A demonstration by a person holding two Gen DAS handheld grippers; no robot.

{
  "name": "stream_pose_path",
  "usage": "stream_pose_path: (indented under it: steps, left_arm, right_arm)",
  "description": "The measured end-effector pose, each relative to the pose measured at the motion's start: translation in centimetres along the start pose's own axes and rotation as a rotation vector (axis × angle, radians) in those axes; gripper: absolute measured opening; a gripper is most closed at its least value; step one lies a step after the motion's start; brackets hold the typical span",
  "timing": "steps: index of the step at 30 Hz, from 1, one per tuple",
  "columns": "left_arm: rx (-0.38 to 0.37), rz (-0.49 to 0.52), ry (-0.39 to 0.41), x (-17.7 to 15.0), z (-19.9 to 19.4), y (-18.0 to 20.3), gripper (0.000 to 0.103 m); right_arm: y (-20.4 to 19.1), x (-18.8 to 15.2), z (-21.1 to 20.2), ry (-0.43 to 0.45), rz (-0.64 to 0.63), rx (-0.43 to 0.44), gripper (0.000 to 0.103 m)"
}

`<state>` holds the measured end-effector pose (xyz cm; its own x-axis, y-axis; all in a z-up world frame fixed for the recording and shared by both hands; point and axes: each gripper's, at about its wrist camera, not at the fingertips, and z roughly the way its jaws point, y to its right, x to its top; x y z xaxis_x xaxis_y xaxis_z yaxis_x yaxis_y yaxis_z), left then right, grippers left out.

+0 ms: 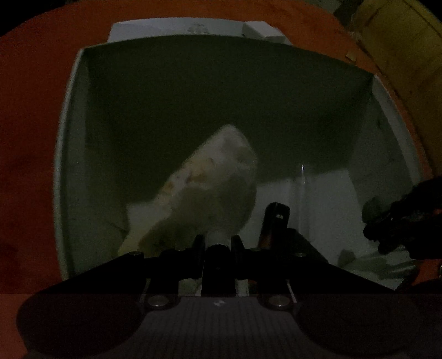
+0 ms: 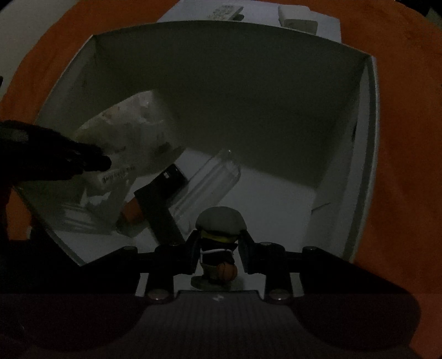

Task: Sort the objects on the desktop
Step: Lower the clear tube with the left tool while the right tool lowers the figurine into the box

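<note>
Both grippers low inside the white box (image 2: 370, 116).
Left gripper (image 1: 218, 243) clamps a white-bodied, black-capped object (image 1: 219, 250); right gripper (image 2: 219, 248) grasps a basketball figurine (image 2: 219, 243), lower centre.

— What do you count from your end?

— I see one white box (image 2: 368, 116) sitting on one orange cloth (image 2: 408, 110). Inside it I count one crinkled clear packet (image 2: 121, 129), one clear tube (image 2: 210, 179), one dark flat item with an orange end (image 2: 160, 204), and one small figurine (image 2: 219, 240) with one little basketball (image 2: 228, 272).

— Anything outside the box?

— Past its far edge I make out two pale items on one white sheet (image 2: 328, 24). And I'm running two grippers (image 1: 218, 245) (image 2: 219, 256).
</note>
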<state>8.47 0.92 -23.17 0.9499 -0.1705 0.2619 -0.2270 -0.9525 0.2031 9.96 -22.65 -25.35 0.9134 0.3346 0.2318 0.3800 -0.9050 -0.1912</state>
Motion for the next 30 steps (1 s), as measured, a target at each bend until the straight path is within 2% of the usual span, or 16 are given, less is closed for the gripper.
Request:
stream_pose_path:
  steps: [9,30]
  left_arm:
    - [0.007,0.006,-0.020,-0.2,1.7,0.7,0.016]
    - [0.023,-0.003,-0.037,0.0,2.1,0.7,0.016]
  right_arm:
    - [0.1,-0.2,0.6,-0.011,0.000,-0.001,0.032]
    - [-0.1,-0.7,1.7,-0.018,0.002,-0.008,0.032]
